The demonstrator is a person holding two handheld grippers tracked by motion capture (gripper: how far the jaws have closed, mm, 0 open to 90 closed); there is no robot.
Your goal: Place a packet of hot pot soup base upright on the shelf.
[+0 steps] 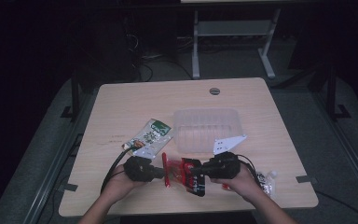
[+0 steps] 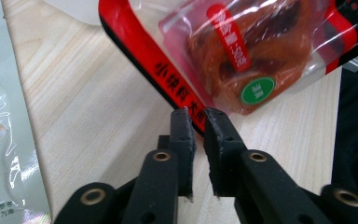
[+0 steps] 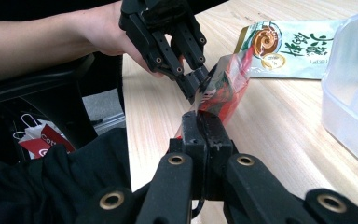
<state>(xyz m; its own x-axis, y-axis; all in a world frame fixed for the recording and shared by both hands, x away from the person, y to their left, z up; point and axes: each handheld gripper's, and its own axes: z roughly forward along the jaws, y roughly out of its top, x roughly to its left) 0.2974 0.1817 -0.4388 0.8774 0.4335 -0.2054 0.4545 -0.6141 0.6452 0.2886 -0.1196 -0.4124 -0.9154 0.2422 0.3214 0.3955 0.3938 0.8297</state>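
Red snack packet (image 1: 189, 173) up at the near edge: right gripper (image 3: 206, 122) clamped on one end, left gripper (image 2: 198, 122) nipping the red seal. Could tear or slip if tugged apart. Farther off, clear tub (image 1: 206, 122), green sachet (image 1: 153, 135).

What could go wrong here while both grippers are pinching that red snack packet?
Both the left gripper and the right gripper grip only thin edges of the red snack packet, so the slick film could slip free and drop to the table. If the hands pull apart, the wrapper might tear suddenly and spill its contents. The clear plastic tub sits close behind the right hand; a jerk could knock it.
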